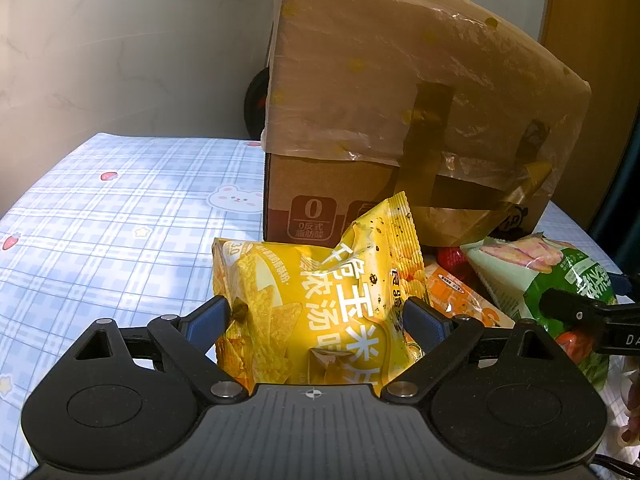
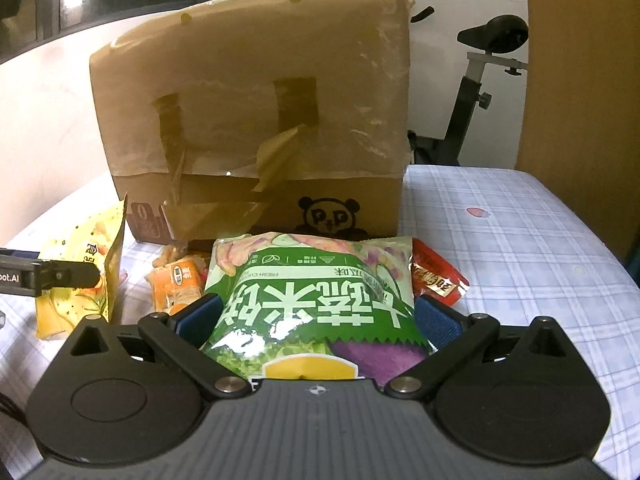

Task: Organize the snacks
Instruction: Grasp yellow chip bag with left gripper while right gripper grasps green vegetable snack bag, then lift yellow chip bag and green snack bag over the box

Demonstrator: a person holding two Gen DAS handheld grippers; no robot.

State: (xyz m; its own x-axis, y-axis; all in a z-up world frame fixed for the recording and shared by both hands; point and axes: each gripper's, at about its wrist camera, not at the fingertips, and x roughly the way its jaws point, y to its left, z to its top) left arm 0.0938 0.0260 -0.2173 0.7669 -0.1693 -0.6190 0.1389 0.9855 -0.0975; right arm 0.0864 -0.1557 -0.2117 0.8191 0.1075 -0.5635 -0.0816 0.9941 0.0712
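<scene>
The yellow bag (image 1: 316, 312), puffy and printed with corn chips, stands on end just before the box (image 1: 400, 120), clamped in the left tool (image 1: 316, 320). Beside it the green bag (image 2: 312, 300) points its long axis at the box, pinched by the right tool (image 2: 316, 320) above the checked sheet (image 2: 520, 240).

Left gripper (image 1: 316, 314): a matte black ribbed body with a small white crosshair mark at its front edge. Two round black discs flank it, and angled black link arms join at silver screws. Its fingers (image 1: 208, 324) carry blue pads. Right gripper (image 2: 316, 316): the same black ribbed body, crosshair mark, silver screws and blue-padded fingers (image 2: 436, 322).
</scene>
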